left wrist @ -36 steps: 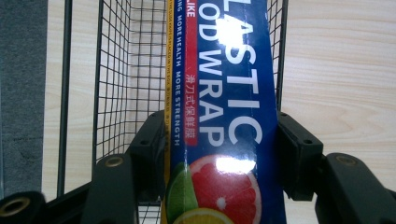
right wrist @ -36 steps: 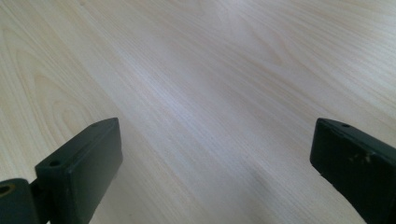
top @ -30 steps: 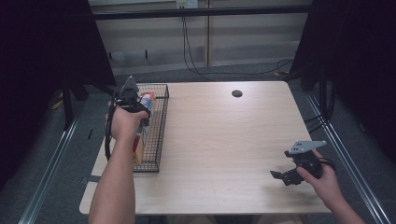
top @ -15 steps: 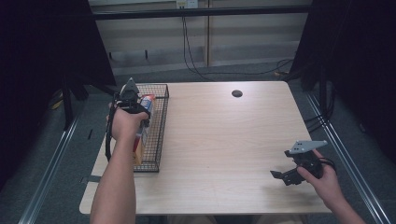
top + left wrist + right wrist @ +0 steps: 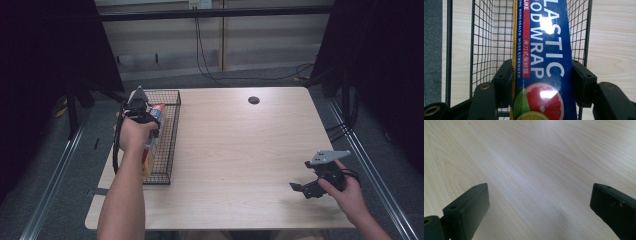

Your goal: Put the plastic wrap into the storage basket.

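Observation:
A long blue plastic wrap box (image 5: 544, 62) with a grapefruit picture lies inside the black wire basket (image 5: 484, 37). My left gripper (image 5: 541, 77) is shut on the box, one jaw pressed against each side. In the high view the left gripper (image 5: 141, 116) sits over the wire basket (image 5: 170, 145) at the table's left edge, and the box (image 5: 156, 116) shows partly past the hand. My right gripper (image 5: 306, 190) hovers low over the table near its front right corner. Its jaws stand wide apart in the right gripper view (image 5: 539, 202), with bare wood between them.
The light wooden table (image 5: 240, 150) has a small round dark cable hole (image 5: 254, 100) near its far edge. Cables hang down the back wall. Dark curtains flank both sides, and metal rails run along the floor.

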`<state>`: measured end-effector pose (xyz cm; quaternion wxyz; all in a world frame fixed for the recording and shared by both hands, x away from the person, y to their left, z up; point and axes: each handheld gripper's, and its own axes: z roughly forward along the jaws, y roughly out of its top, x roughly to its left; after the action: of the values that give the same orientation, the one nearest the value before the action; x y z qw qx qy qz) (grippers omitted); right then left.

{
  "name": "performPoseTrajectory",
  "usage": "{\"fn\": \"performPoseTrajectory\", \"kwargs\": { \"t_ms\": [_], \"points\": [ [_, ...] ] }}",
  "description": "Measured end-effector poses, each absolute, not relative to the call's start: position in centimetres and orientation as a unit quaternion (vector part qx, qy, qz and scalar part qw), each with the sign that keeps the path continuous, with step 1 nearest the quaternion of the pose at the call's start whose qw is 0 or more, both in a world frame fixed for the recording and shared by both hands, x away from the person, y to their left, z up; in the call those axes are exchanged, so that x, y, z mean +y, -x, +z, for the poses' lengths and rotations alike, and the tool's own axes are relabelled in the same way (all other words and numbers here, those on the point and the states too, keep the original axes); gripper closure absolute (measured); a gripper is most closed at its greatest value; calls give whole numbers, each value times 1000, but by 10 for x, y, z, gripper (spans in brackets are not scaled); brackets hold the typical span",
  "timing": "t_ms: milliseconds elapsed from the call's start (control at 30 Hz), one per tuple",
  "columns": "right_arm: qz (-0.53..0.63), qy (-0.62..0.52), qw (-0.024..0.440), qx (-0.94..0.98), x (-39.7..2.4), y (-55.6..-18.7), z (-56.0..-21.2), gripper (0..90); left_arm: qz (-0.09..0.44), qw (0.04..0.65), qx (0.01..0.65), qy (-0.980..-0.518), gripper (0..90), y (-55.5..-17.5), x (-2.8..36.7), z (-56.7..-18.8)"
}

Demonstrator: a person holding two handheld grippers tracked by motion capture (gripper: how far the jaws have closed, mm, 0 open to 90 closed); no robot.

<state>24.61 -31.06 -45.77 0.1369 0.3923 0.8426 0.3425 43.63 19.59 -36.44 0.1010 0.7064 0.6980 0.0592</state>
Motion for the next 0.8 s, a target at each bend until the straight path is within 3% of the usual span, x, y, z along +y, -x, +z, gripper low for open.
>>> {"fn": "performPoseTrajectory", "kwargs": {
  "t_ms": [800],
  "points": [
    [342, -390, 134, 845, -308, -247, -459, 26, 55, 100, 703, -702, 440, -442, 201, -382]
  ]
}}
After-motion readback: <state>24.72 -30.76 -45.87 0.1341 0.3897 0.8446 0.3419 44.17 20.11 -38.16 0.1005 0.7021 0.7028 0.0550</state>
